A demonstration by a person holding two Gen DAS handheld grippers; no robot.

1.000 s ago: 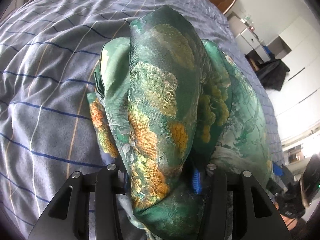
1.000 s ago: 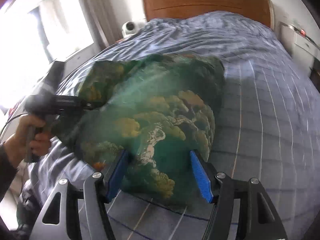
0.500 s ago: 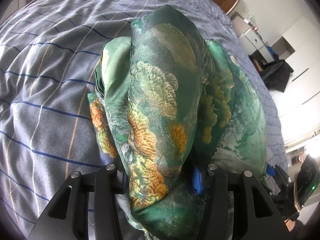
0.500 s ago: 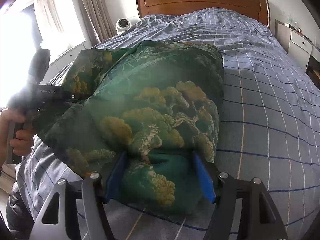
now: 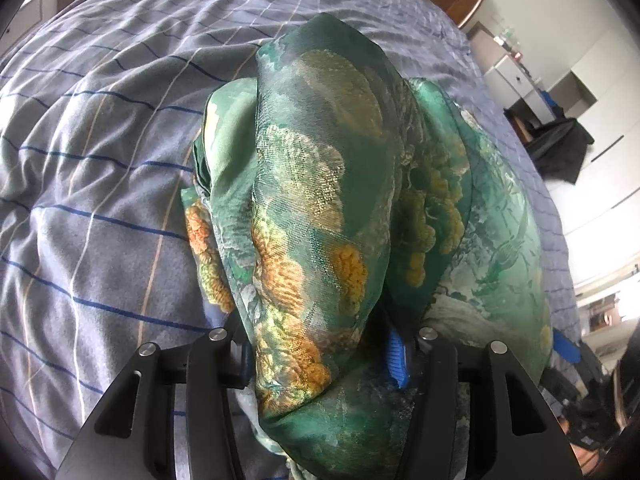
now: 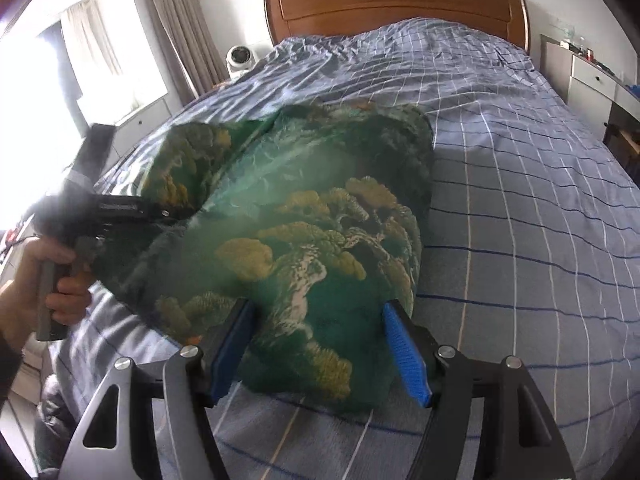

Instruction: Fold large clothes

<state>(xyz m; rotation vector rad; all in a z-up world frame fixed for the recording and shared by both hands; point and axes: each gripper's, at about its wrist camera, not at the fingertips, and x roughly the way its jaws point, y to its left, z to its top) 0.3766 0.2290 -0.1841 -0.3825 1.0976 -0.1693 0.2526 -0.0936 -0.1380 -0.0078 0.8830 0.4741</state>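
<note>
The green printed garment [image 6: 304,240] sits bunched on the bed [image 6: 520,200], partly lifted off the checked cover, w/ one end in each claw.

Left claw [image 5: 320,356]: jaws have just been opening a bit, but a thick roll of the fabric still fills the gap and drapes over the near side. Only one blue pad [image 5: 396,356] shows, so can't tell whether it's really clamped or just draped. Right claw [image 6: 320,354]: jaws stand wide w/ a fat wad of cloth between both blue pads, cloth touching each side; reads as gripping the garment's near end. In the right wrist view the person's hand [image 6: 52,284] holds the left claw's handle at the bed's window side.

Risks from here, as I judge it:
- Fabric looks silky and slick. A loose left hold means the roll could slide out mid-lift and the fold would collapse.
- Both claws hold wads, not clean edges, so layers may shift unevenly, giving a crooked or lumpy fold.
- Pulling ends apart too hard could drag the bedcover or snag thin cloth on the pad ridges.
- Garment lies near the bed's side; a dropped end could slip off the edge.
</note>
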